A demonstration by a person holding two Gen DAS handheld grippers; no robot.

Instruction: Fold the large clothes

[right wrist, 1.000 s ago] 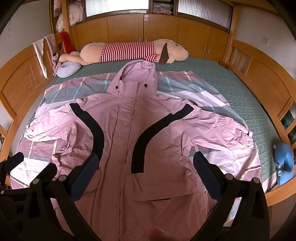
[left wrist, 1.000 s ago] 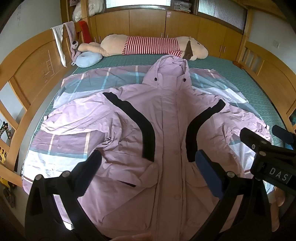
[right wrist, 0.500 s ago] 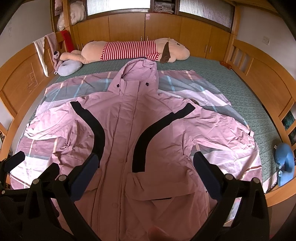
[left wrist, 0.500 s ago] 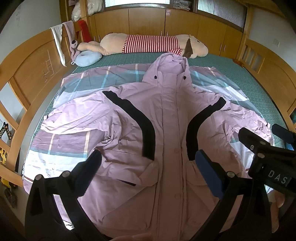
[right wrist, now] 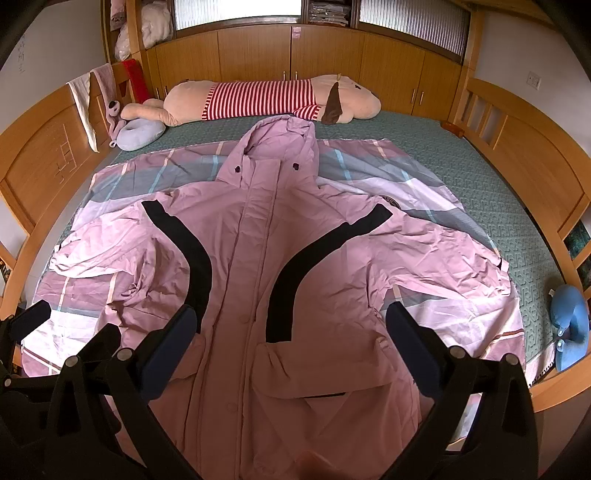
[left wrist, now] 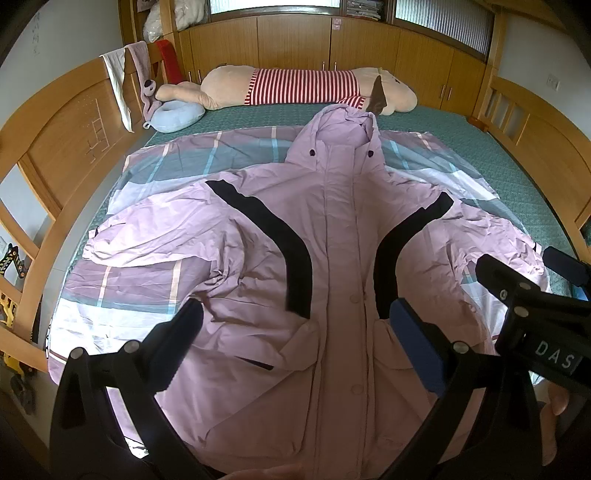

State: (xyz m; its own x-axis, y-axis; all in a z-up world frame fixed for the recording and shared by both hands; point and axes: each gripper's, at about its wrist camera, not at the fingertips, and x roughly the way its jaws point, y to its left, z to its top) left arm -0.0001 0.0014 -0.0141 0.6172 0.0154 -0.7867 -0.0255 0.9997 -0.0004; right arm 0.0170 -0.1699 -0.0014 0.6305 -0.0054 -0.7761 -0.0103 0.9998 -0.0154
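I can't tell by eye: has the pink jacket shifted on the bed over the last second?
No. The pink jacket lies spread as before, its hood just short of the striped plush toy; only the cameras drifted slightly.

Both views are evenly lit by soft daylight from the frosted windows [right wrist: 236,14] above the cabinets at the far wall. No glare or hard highlights. Shadows are faint; creases on the jacket [left wrist: 332,258] read clearly. Strong fisheye distortion: the bed frame [left wrist: 66,155] bows outward and all four corners are vignetted black. Centre is sharp. The near tool fingers [right wrist: 162,354] are dark, slightly soft and underexposed. The right view carries a warmer, pinker cast than the left.
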